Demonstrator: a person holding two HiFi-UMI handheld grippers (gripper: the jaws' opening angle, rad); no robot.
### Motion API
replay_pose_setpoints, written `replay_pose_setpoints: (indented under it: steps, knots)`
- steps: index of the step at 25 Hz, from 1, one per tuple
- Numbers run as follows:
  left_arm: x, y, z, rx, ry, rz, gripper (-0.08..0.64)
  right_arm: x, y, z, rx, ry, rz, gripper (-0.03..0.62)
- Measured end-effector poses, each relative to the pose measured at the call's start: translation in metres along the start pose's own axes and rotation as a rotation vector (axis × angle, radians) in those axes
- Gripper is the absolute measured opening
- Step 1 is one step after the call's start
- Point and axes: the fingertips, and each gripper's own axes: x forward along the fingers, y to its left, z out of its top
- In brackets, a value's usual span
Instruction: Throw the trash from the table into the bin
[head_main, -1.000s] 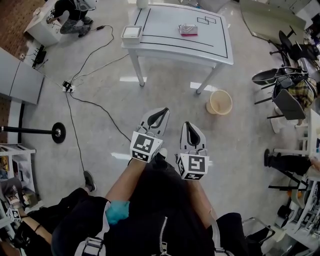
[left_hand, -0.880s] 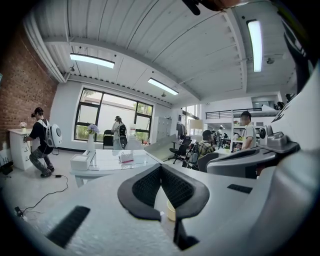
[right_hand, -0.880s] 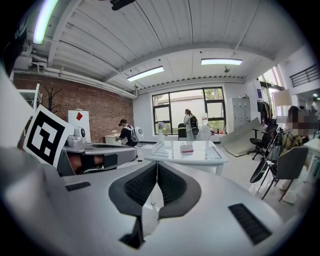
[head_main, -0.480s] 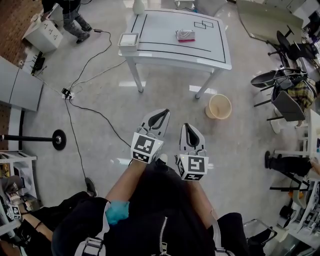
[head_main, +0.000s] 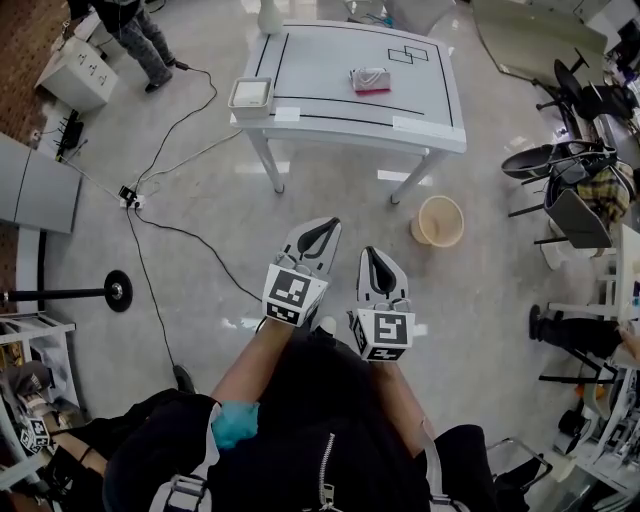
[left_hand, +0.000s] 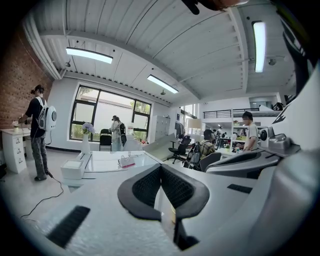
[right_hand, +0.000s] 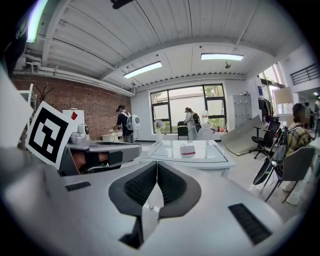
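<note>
A white table (head_main: 420, 115) with black lines stands ahead across the floor. On it lies a small white and pink packet (head_main: 370, 80), also visible as the packet (left_hand: 126, 161) and the packet (right_hand: 188, 149) in the gripper views. A round beige bin (head_main: 437, 220) sits on the floor beside the table's near right leg. My left gripper (head_main: 328, 226) and right gripper (head_main: 373, 254) are held side by side over the floor, well short of the table. Both are shut with nothing between the pads.
A white box (head_main: 250, 95) sits at the table's left edge and a vase (head_main: 270, 15) at its far left corner. Cables (head_main: 170, 150) run across the floor at left. Office chairs (head_main: 575, 190) stand at right. A person (head_main: 135, 30) stands far left.
The table, bin and floor have slid lower in the head view, so I have come closer to them. Both grippers keep the same shut pose side by side.
</note>
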Motion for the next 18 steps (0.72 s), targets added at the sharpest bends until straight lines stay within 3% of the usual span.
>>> replay_pose_setpoints:
  steps: [18]
  knots:
    - [0.081, 0.104, 0.031, 0.0, -0.012, -0.044, 0.008, 0.123, -0.013, 0.05, -0.005, -0.004, -0.045, 0.011]
